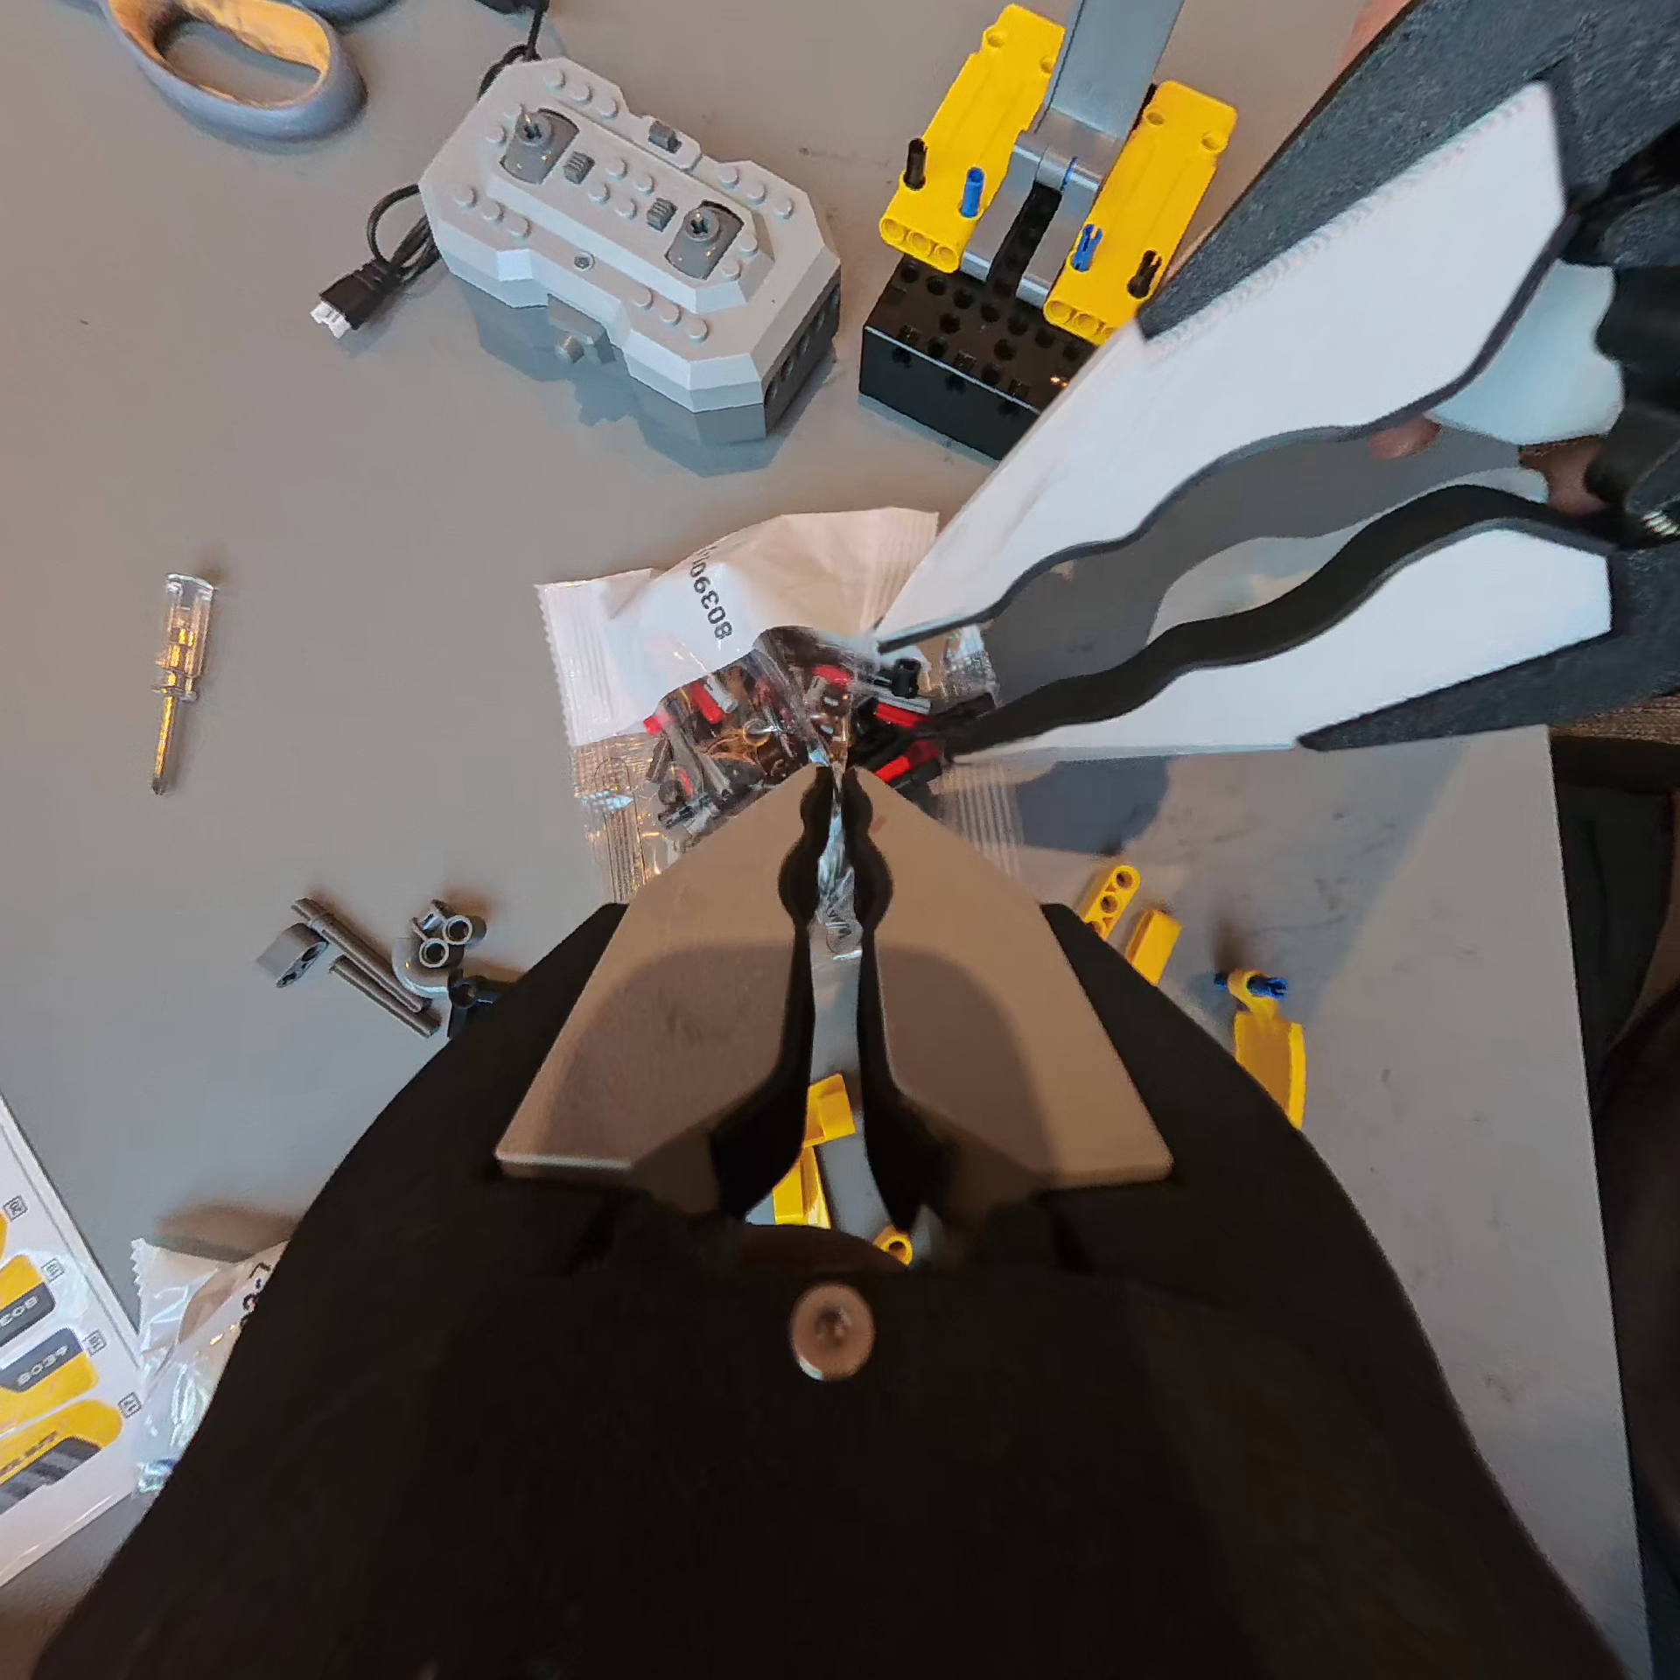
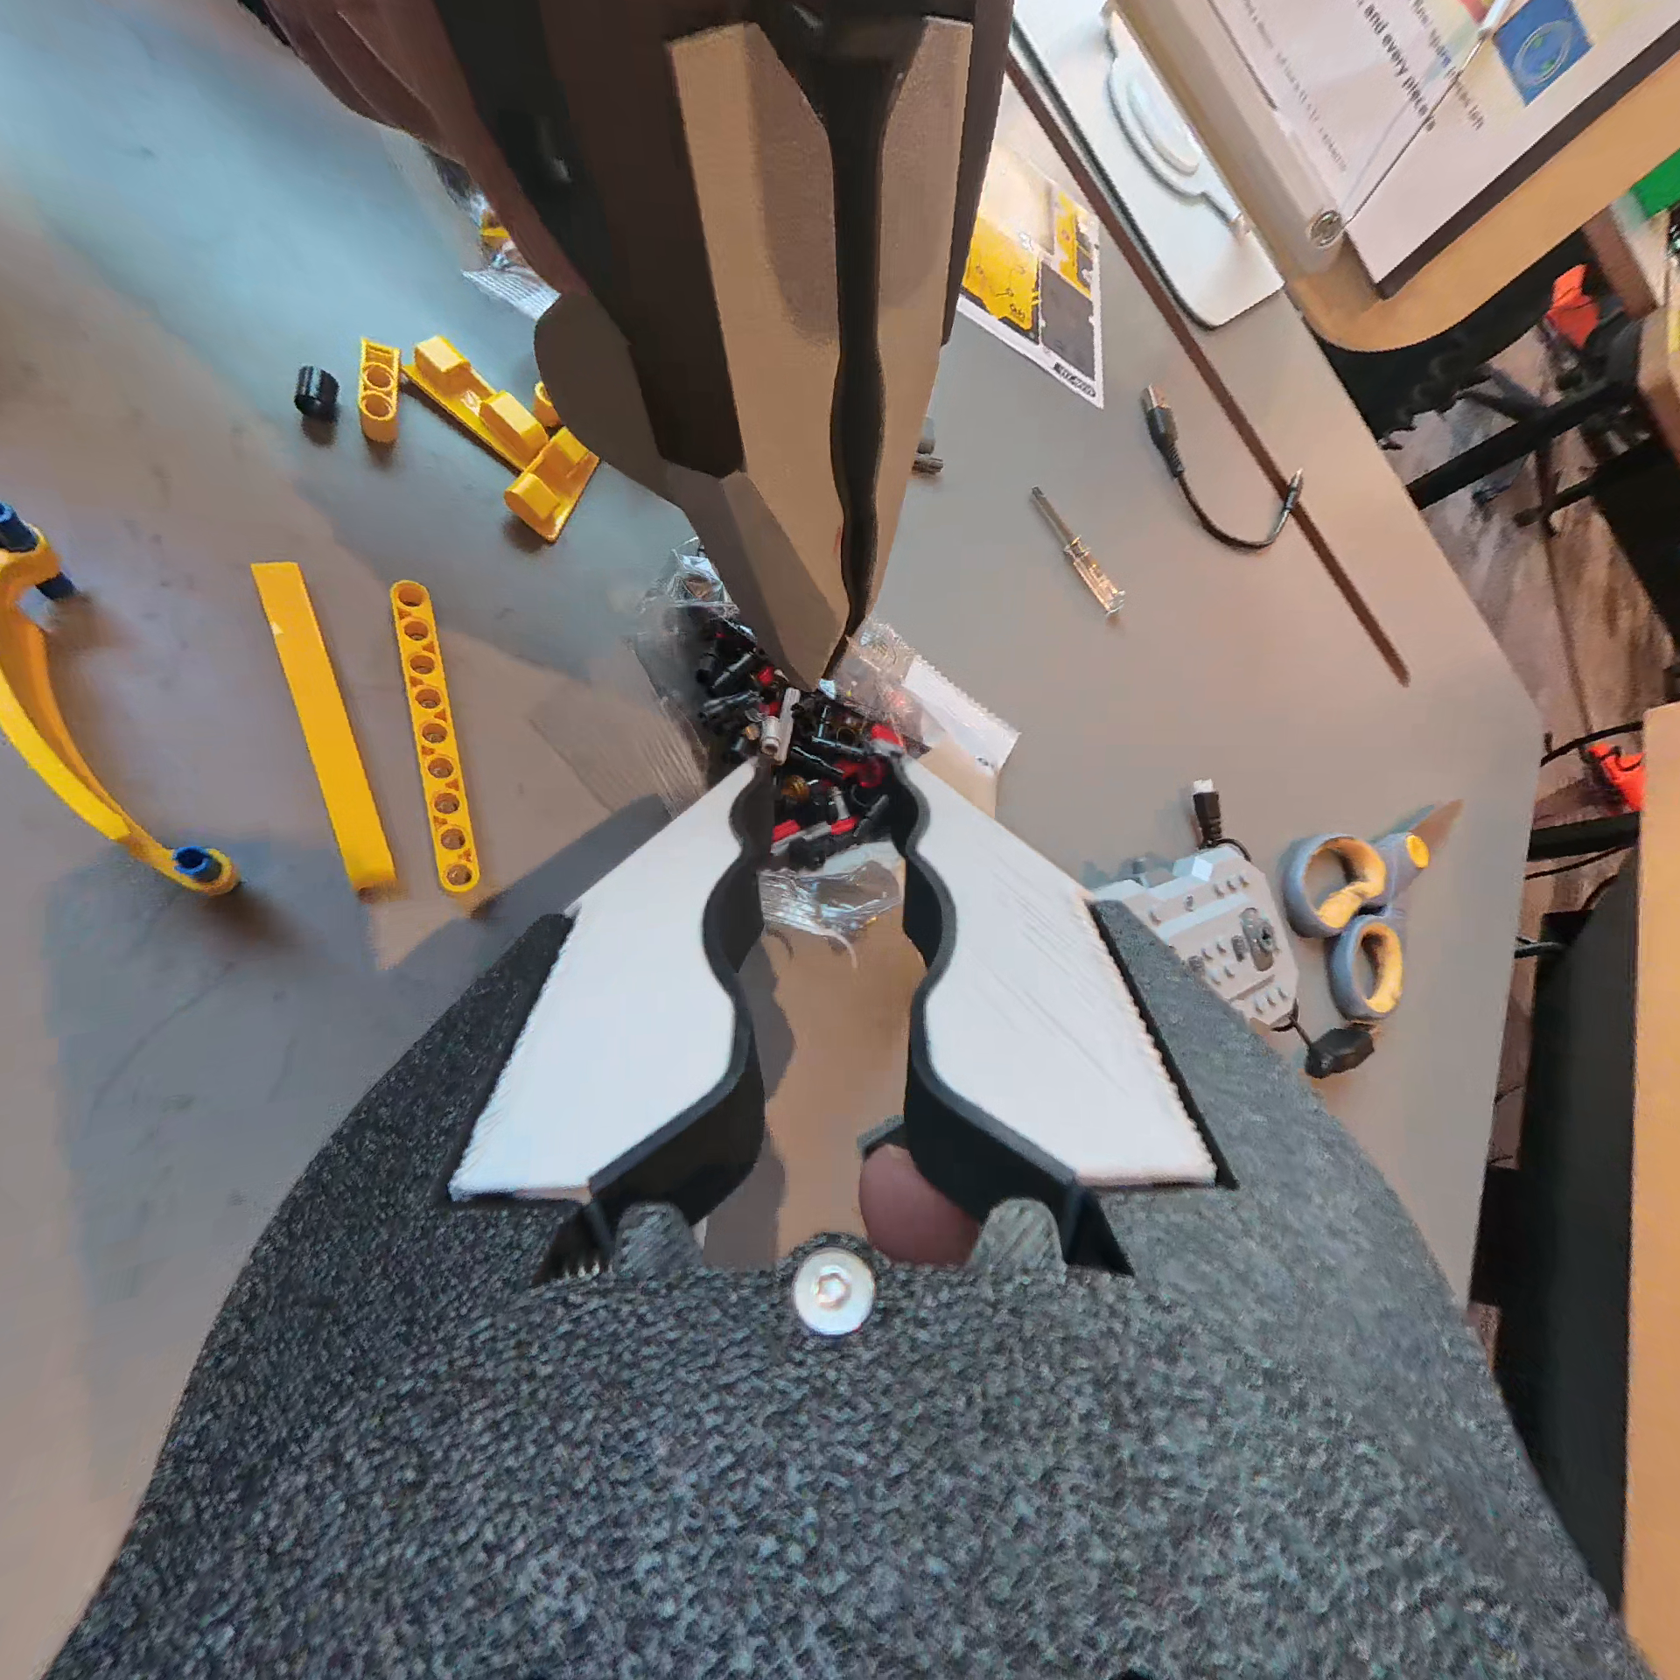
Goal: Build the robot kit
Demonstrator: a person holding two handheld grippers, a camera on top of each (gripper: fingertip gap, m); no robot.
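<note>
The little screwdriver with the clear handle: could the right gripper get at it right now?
Probably yes. The right gripper is open, and the screwdriver lies alone on bare table; only the parts bag beneath its fingers and the left gripper are close.

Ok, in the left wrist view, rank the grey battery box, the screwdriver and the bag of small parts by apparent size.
Largest to smallest:
1. Grey battery box
2. Bag of small parts, nearly as big and partly hidden by both grippers, so unsure
3. Screwdriver
</note>
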